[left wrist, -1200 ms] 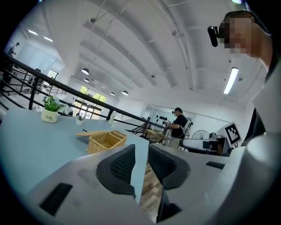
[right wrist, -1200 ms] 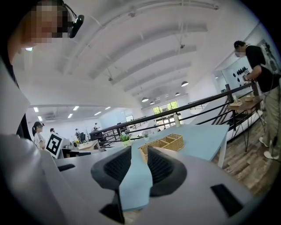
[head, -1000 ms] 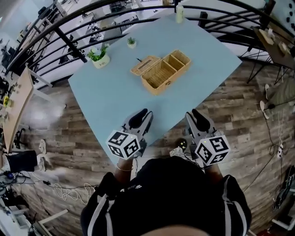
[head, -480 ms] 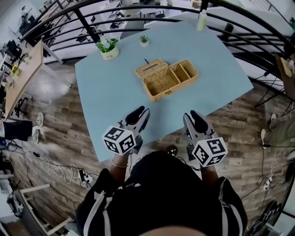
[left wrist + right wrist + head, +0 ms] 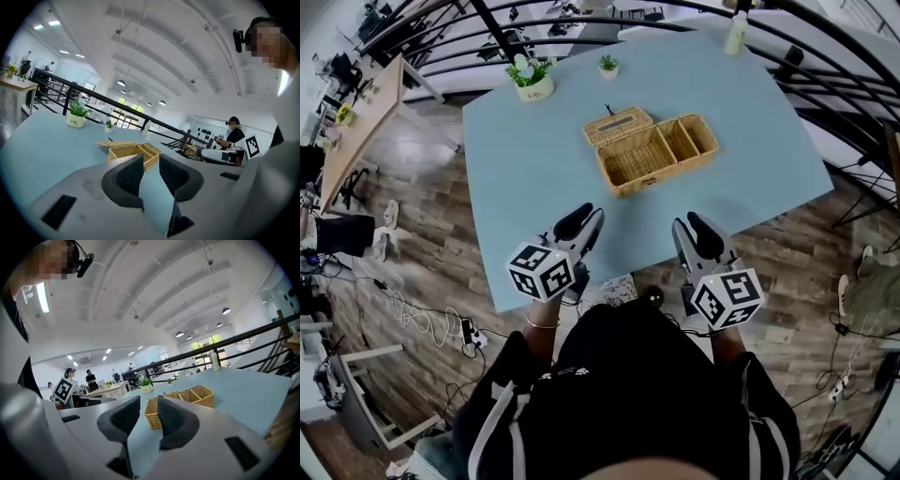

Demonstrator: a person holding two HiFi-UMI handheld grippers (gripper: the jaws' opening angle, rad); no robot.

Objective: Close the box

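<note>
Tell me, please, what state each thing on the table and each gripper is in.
box, lid open, folded back flat
left gripper, open, empty, jaws just been opening
right gripper, open, empty
bottle, upright
large potted plant, upright
small potted plant, upright

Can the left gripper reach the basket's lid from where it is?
Probably yes, with a reach forward. Only bare table lies between the left gripper and the lid, which lies open on the basket's far side. The gripper's jaws have just been opening, nothing between them.
</note>
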